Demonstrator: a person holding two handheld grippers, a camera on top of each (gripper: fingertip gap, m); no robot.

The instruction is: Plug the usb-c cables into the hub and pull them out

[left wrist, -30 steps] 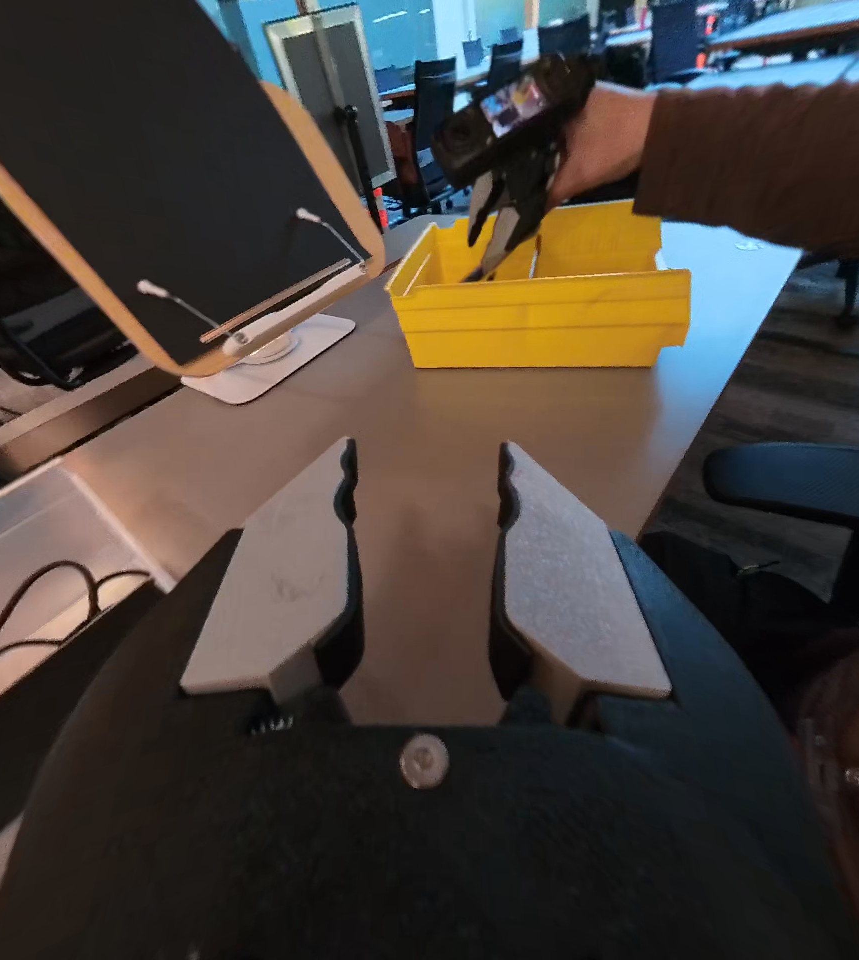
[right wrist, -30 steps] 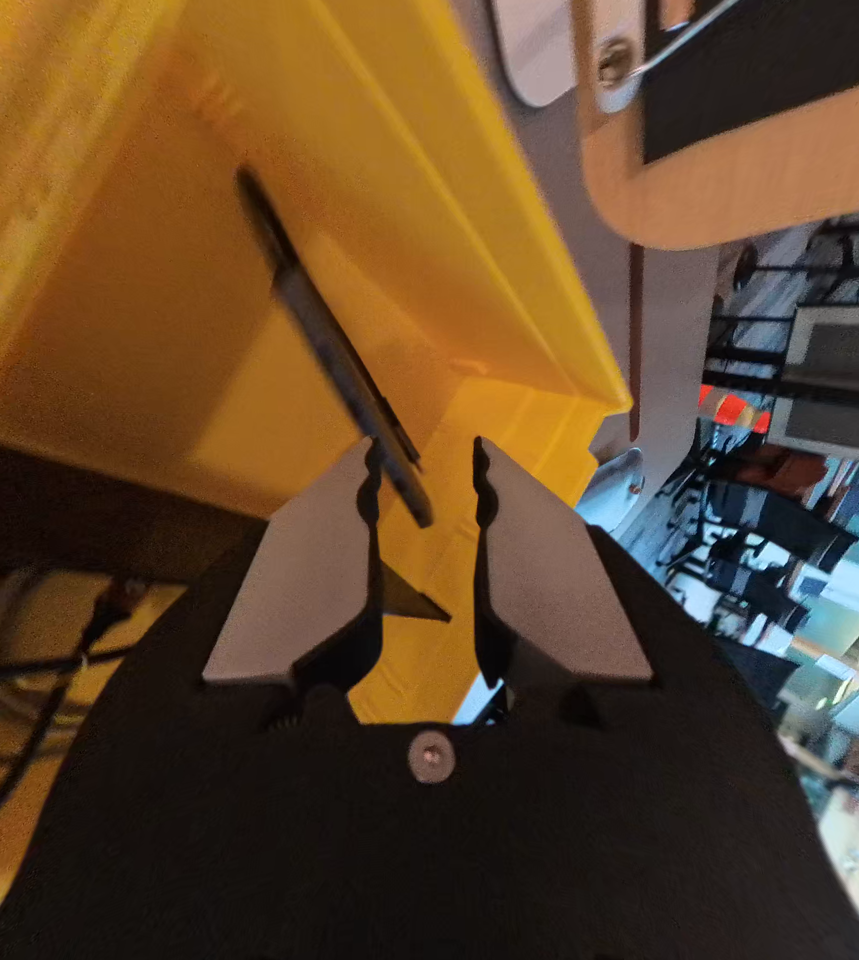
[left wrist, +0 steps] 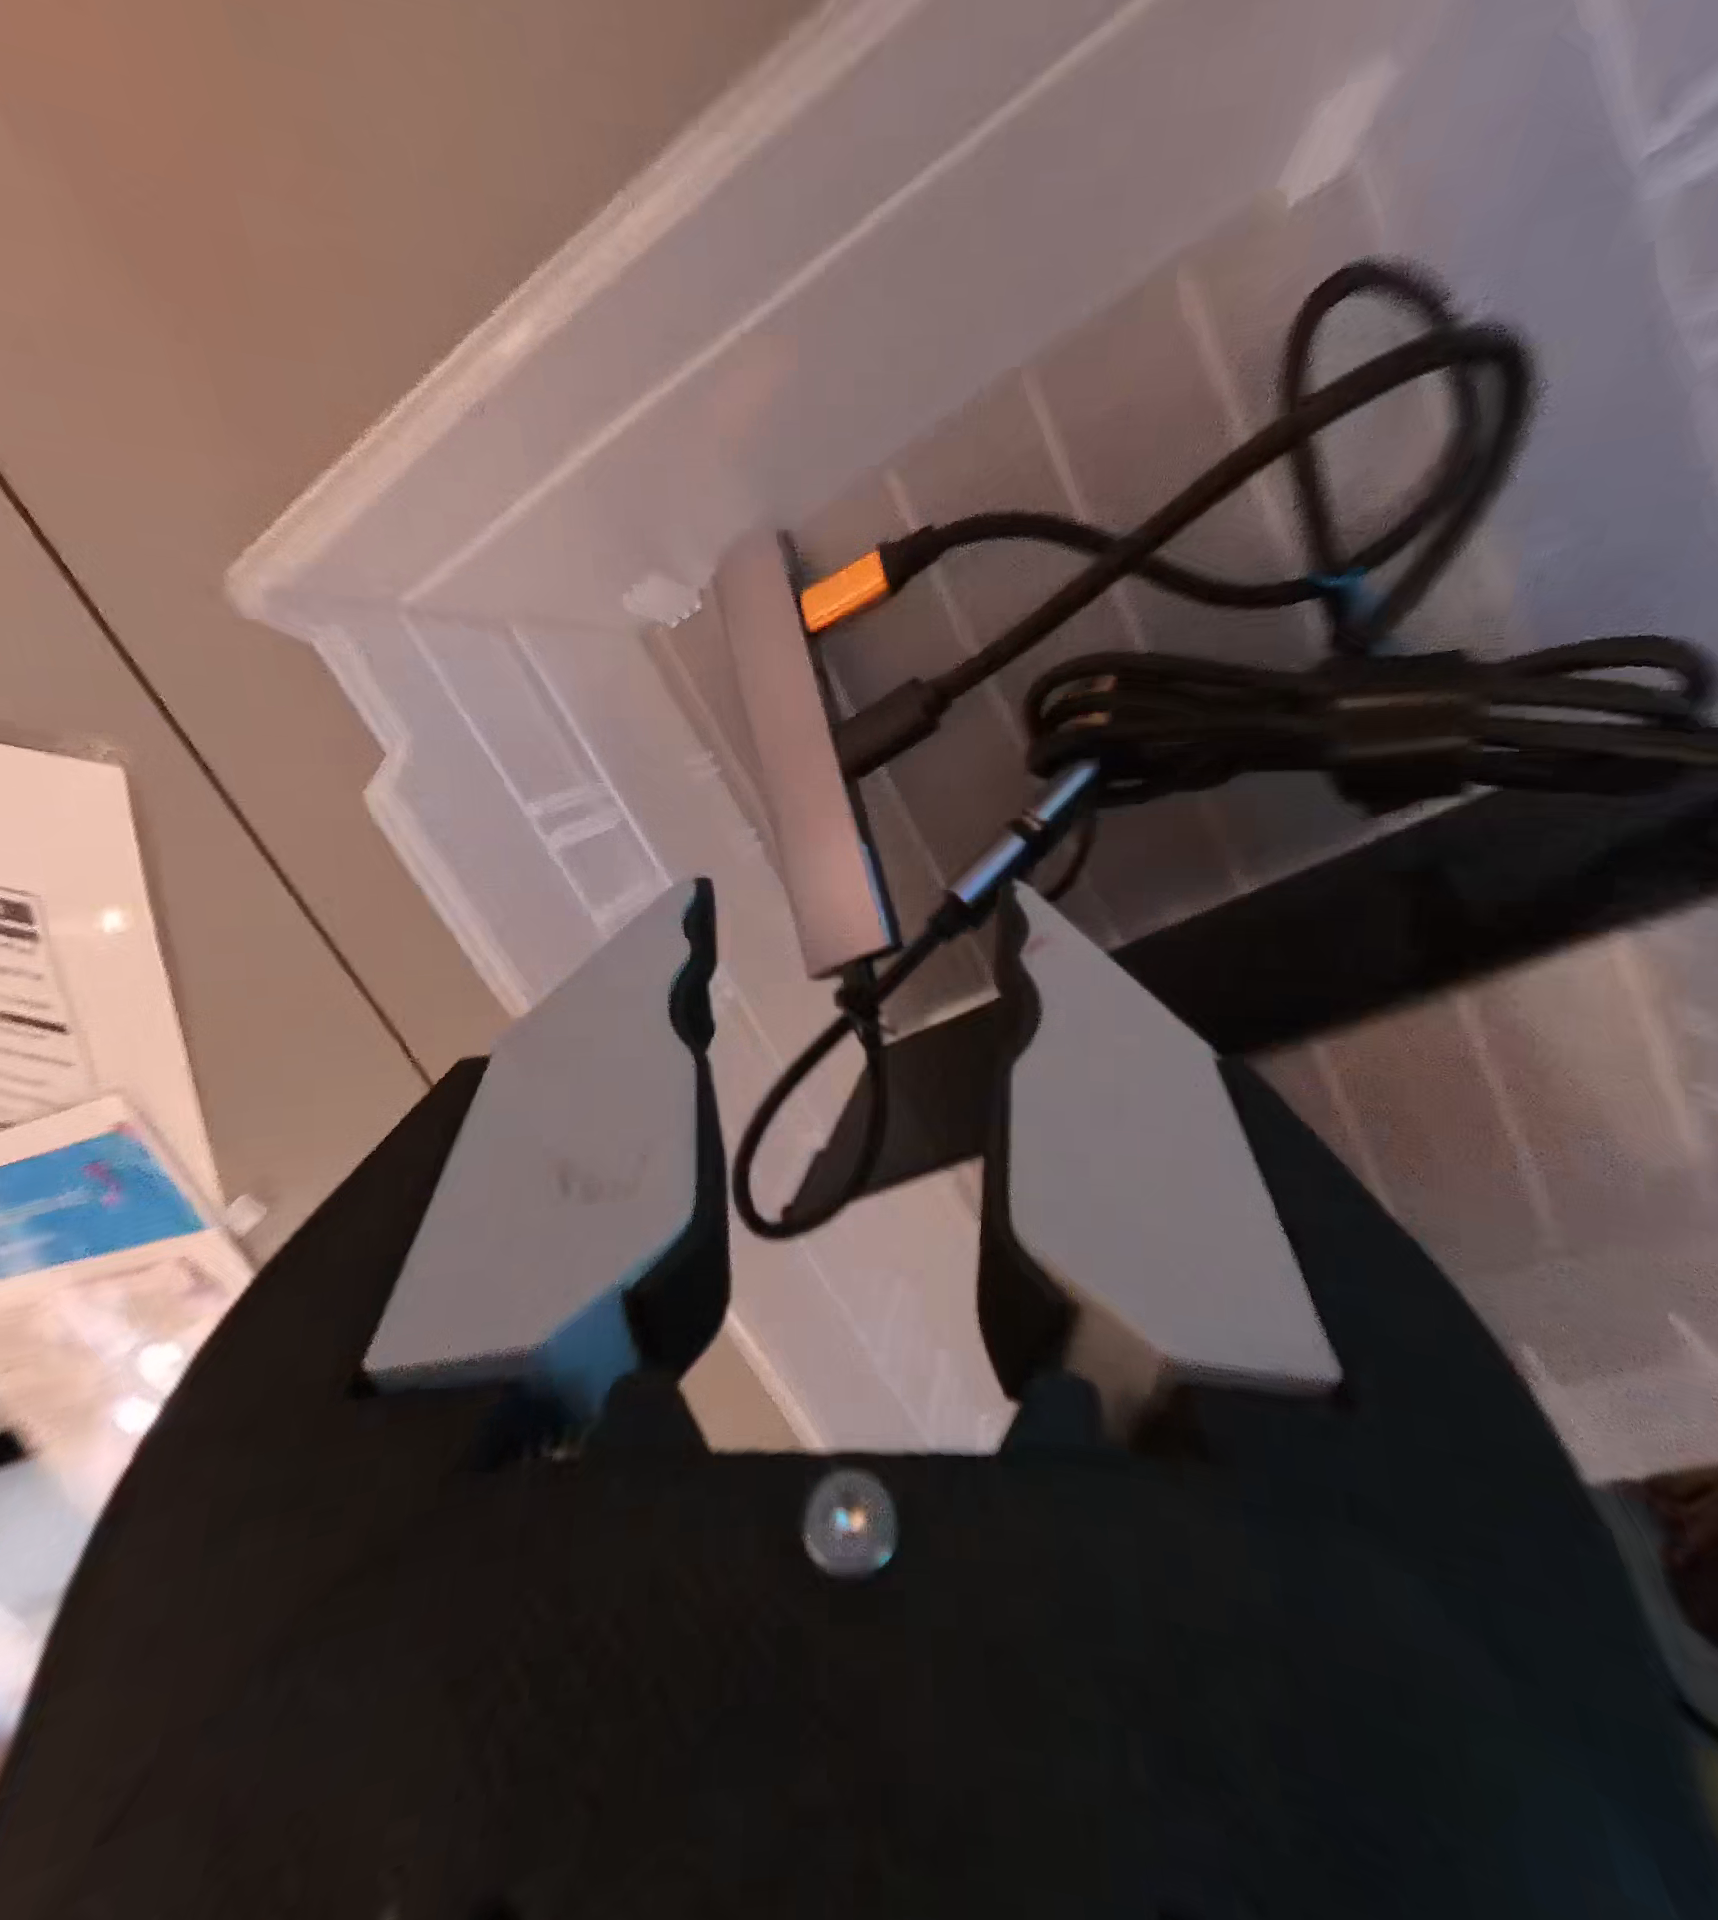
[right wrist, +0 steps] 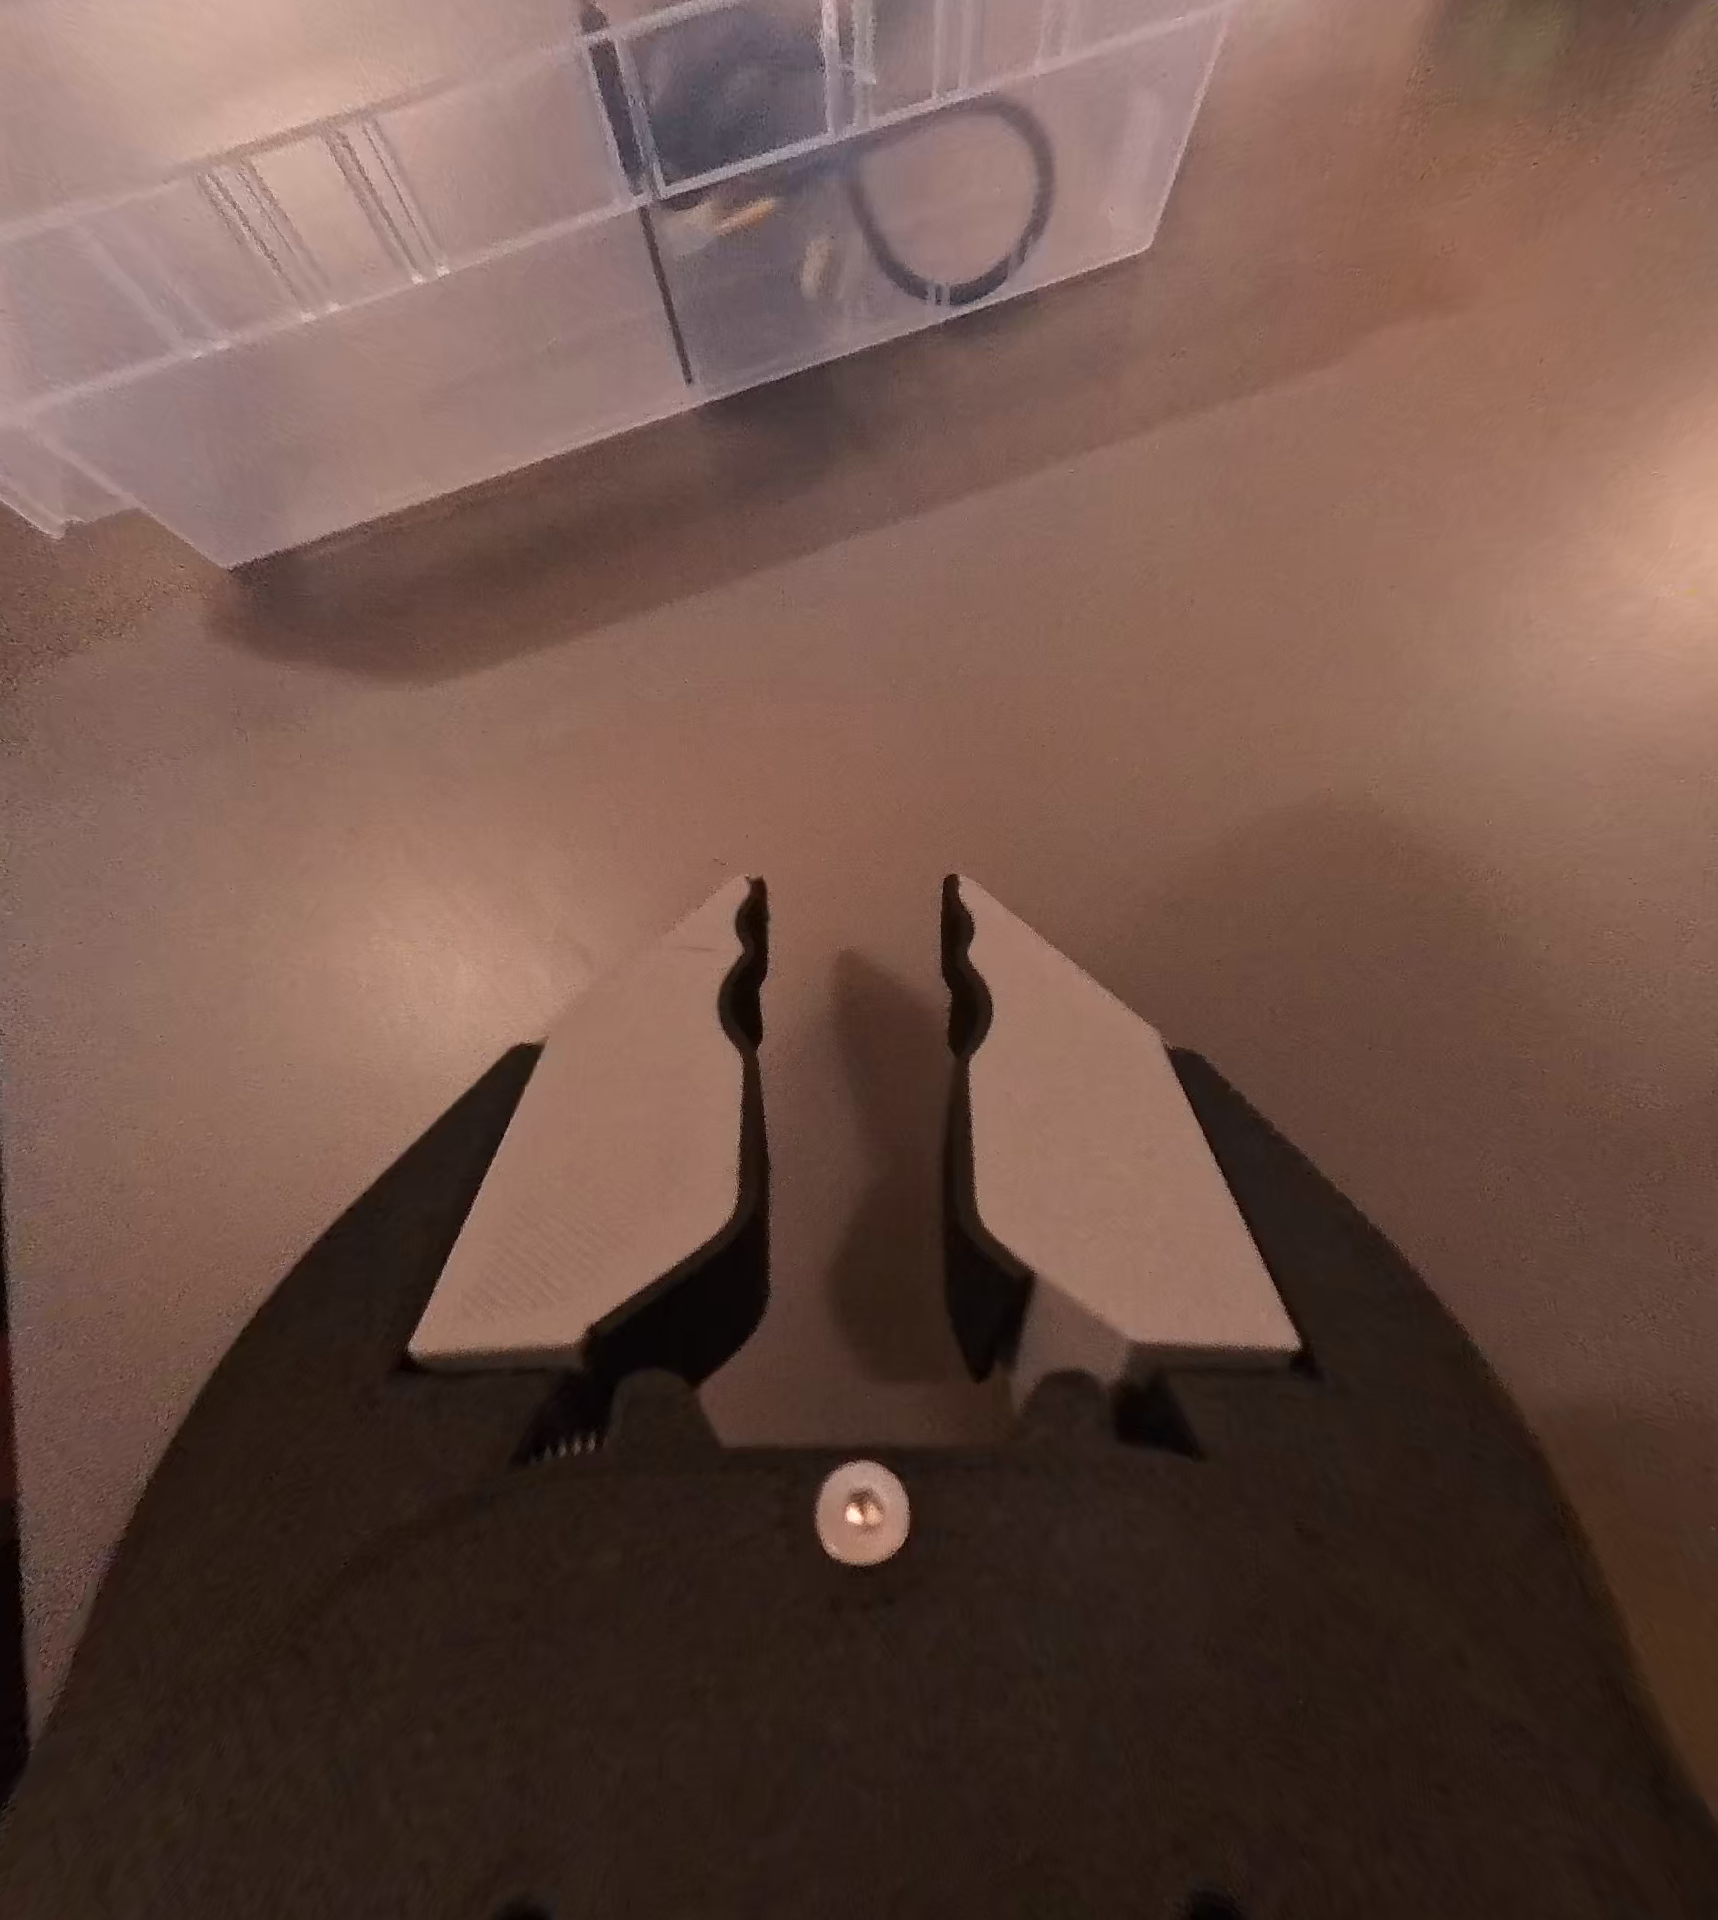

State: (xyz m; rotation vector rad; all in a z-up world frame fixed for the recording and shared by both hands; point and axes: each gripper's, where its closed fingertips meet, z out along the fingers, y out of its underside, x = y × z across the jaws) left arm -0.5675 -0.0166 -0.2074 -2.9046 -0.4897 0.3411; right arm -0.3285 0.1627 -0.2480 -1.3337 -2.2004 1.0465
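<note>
In the left wrist view a slim grey hub (left wrist: 801, 758) lies in a clear plastic bin (left wrist: 564, 436). An orange-ended cable (left wrist: 842, 592) and a black cable plug (left wrist: 891, 722) sit at its side; whether they are seated I cannot tell. A grey-plugged cable (left wrist: 1026, 826) and a bundle of black cables (left wrist: 1354, 717) lie beside it. My left gripper (left wrist: 850, 914) is open and empty, just short of the hub's near end. My right gripper (right wrist: 853, 883) is open and empty above the bare table, well short of the clear bin (right wrist: 335, 343). A black cable loop (right wrist: 954, 203) shows through the bin wall.
The brown table (right wrist: 1250, 727) spreads around my right gripper. White papers and a blue card (left wrist: 34, 1091) lie left of the bin in the left wrist view. A black divider (left wrist: 1457, 883) crosses the bin to the right of the hub. The grippers' ends are close to 30 cm from one another. The left tips stand about 35 cm off the blue card (left wrist: 34, 1091).
Both grippers have left the yellow bin area. My left gripper now hovers over the clear bin with the hub; my right gripper has come out of the yellow bin to over the table.
</note>
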